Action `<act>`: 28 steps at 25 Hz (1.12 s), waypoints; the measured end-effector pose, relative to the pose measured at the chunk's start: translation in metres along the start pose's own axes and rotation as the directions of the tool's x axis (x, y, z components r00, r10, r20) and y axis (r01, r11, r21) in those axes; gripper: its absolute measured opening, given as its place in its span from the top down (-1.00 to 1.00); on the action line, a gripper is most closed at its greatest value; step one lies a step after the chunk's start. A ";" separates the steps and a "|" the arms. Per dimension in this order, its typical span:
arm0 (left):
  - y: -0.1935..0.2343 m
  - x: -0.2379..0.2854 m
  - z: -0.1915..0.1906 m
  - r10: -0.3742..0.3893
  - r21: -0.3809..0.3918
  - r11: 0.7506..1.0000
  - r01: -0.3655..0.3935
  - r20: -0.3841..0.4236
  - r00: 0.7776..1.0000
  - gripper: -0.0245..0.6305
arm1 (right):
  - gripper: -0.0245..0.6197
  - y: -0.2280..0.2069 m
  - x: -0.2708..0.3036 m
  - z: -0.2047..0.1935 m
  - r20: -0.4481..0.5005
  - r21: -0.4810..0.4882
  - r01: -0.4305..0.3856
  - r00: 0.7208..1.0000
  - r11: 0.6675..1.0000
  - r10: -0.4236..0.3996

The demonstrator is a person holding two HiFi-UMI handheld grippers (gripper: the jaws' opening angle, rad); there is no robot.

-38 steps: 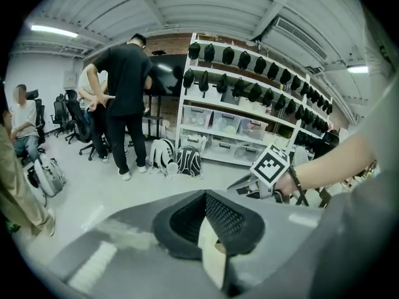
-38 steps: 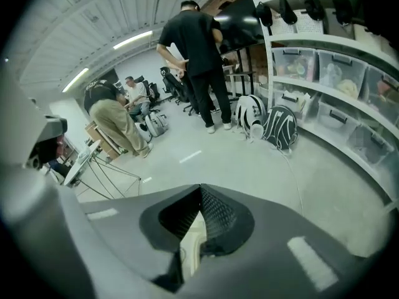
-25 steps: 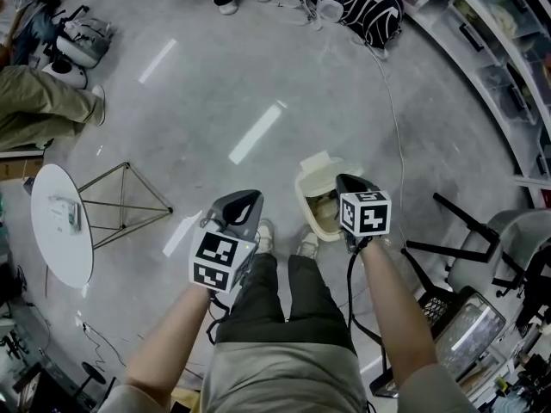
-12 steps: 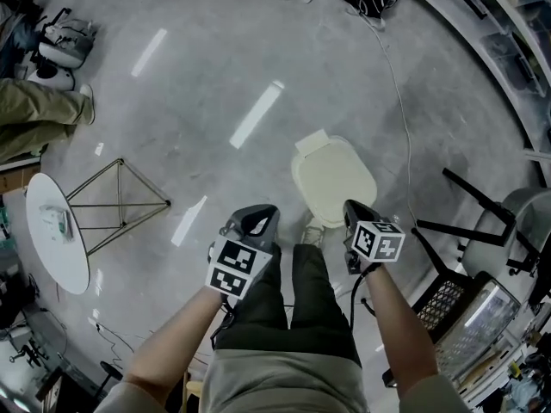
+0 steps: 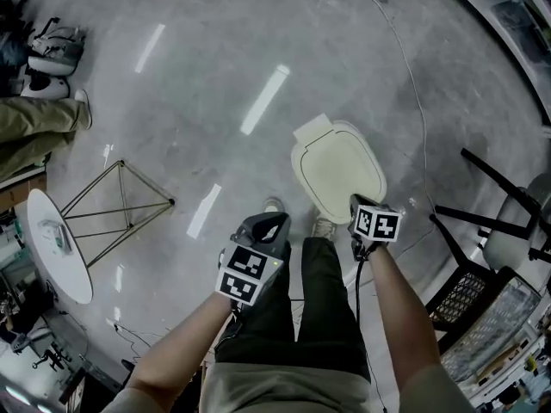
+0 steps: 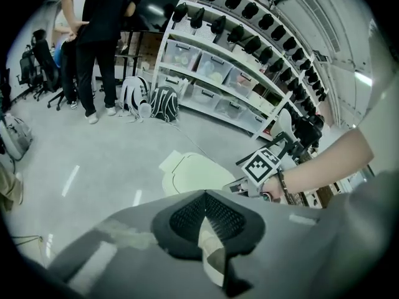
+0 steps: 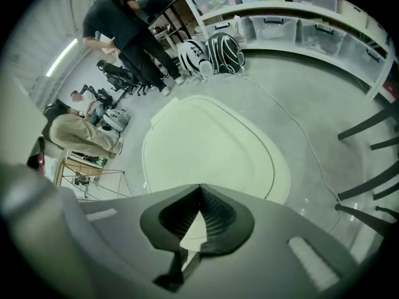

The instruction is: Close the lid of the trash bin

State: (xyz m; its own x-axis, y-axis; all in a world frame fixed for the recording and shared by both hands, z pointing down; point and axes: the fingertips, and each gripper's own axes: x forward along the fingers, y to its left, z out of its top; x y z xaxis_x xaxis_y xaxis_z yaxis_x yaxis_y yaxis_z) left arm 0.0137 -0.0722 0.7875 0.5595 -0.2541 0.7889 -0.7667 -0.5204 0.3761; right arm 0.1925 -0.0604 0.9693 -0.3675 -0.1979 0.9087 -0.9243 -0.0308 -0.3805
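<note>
Standing over the trash bin (image 5: 303, 157), the person holds both tools low. Its pale lid (image 5: 337, 169) lies shut, flat on top. The right gripper (image 5: 357, 203) hangs at the lid's near edge, the left gripper (image 5: 274, 222) well aside; both have jaws pressed together, gripping nothing.

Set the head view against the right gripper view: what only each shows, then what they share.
Head view only: the left gripper, the wearer's legs and a white table. Right gripper view only: a standing person in black and office chairs. Both: the closed bin lid and the floor cable.
</note>
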 end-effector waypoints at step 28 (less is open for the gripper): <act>-0.066 -0.269 0.221 0.098 0.262 0.934 -0.242 0.463 0.881 0.92 | 0.91 0.283 -0.457 0.166 0.529 -0.515 -0.130 0.730 0.847 0.433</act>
State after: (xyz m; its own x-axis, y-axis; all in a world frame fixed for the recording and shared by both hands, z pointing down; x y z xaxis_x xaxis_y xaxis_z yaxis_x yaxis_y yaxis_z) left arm -0.0168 -0.1498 0.4429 0.5633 -0.6522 0.5073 -0.7691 -0.6382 0.0336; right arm 0.1158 -0.1418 0.4182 -0.6140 -0.6757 0.4080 -0.7887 0.5043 -0.3517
